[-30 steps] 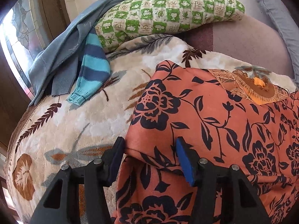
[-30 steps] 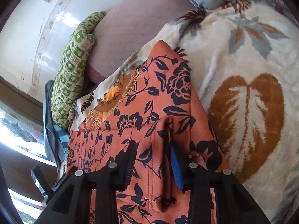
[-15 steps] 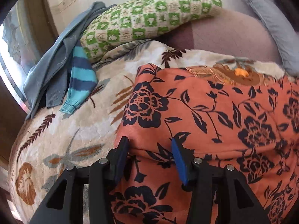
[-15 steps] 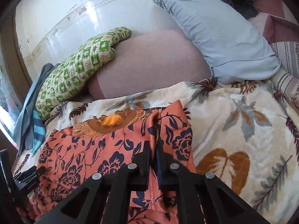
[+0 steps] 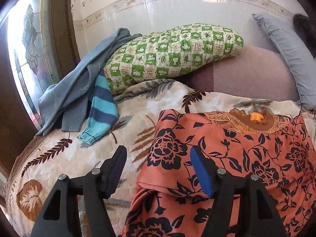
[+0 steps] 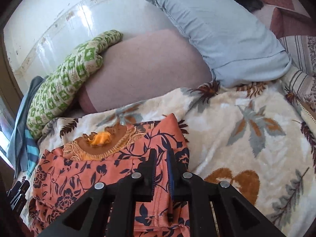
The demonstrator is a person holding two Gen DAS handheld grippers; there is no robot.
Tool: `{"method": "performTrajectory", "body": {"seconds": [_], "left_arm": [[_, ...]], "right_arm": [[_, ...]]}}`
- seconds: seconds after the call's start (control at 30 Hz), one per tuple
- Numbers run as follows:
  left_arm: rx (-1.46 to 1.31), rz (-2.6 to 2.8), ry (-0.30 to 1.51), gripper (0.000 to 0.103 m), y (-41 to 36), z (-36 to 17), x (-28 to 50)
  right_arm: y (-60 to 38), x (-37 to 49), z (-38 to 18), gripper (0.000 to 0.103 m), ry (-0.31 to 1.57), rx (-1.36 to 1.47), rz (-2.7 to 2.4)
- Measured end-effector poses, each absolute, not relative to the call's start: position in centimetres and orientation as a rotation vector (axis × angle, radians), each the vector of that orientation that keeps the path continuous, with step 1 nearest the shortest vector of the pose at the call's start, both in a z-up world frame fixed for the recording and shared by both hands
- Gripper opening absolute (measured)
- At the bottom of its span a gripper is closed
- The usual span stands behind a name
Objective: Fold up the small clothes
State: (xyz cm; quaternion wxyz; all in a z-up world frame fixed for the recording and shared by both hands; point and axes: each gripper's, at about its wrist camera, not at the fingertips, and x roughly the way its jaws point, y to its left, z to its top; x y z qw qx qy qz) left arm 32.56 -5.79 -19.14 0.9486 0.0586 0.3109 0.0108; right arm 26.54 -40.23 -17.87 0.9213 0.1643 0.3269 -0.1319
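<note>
Now the orange floral dress (image 5: 246, 158) lies on the blanket (image 5: 83, 158) toward the bed's head end, near the pillows, its bottom folded up. The right tool (image 6: 162, 169) is clenched on the folded edge, while the left tool (image 5: 158, 169) hangs released at the dress's left edge. To fold well, the left should likely pinch the matching edge so both sides travel evenly.

Left gripper (image 5: 158, 169) jaws spread wide, folded edge of orange floral garment (image 5: 227, 158) between them, unpinched. Garment on leaf-print blanket (image 5: 79, 158). Striped sleeve (image 5: 102, 108), grey-blue sweater (image 5: 79, 79) near blanket's far left corner, beside green checked pillow (image 5: 173, 55).
</note>
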Motion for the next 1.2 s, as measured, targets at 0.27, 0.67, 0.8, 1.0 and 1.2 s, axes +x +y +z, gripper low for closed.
{"method": "performTrajectory", "body": {"seconds": [0.27,0.67,0.8,1.0,1.2], "left_arm": [[0.203,0.017,0.874,0.069,-6.2,-23.7,35.4],[-0.158,0.186,0.816,0.068,5.0,-20.2,35.9],[-0.251,0.142,0.845,0.061,5.8,-20.4,35.8],[-0.228,0.074,0.888,0.061,4.5,-21.1,36.4],[-0.314,0.035,0.971,0.061,4.9,-22.3,36.9]], "right_arm": [[-36.1,30.6,-25.3,0.012,1.02,0.265,-0.083],[-27.6,28.5,-19.6,0.013,0.877,0.34,0.309],[-24.5,28.1,-20.3,0.012,0.919,0.402,0.452],[-22.3,27.6,-21.1,0.013,0.953,0.454,0.536],[-22.7,27.9,-21.9,0.013,0.971,0.462,0.534]]}}
